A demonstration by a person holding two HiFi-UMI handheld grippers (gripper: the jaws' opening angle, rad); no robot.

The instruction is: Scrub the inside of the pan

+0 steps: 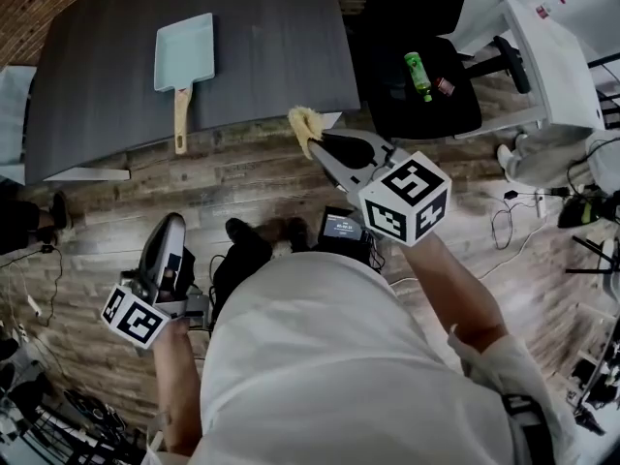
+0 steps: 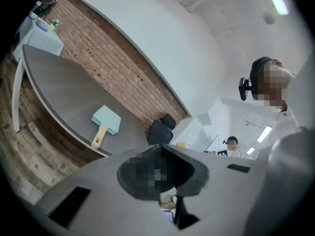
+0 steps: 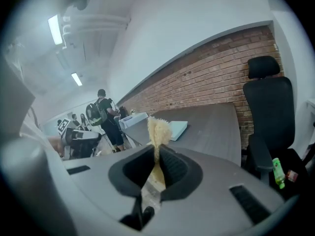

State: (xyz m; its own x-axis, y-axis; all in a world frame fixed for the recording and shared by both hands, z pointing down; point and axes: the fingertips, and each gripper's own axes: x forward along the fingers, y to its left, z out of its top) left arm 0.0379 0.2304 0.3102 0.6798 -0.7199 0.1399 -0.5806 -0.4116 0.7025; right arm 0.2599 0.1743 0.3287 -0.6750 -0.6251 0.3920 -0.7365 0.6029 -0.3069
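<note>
The pan (image 1: 184,54) is a pale blue rectangular one with a wooden handle (image 1: 180,119), lying flat on the dark table (image 1: 271,27). It also shows as the pan (image 2: 106,119) far off in the left gripper view and the pan (image 3: 177,128) beyond the jaws in the right gripper view. My right gripper (image 1: 315,139) hangs over the floor just short of the table's near edge, shut on a yellow sponge (image 1: 303,124), whose fluffy end (image 3: 158,129) sticks out past the tips. My left gripper (image 1: 172,223) is low at the left, well away from the table, shut and holding nothing.
A black office chair (image 1: 421,76) with a green bottle (image 1: 418,74) on its seat stands right of the table. A white desk (image 1: 552,56) is beyond it, and cables (image 1: 513,221) trail over the wood floor. People (image 3: 106,117) stand far back in the room.
</note>
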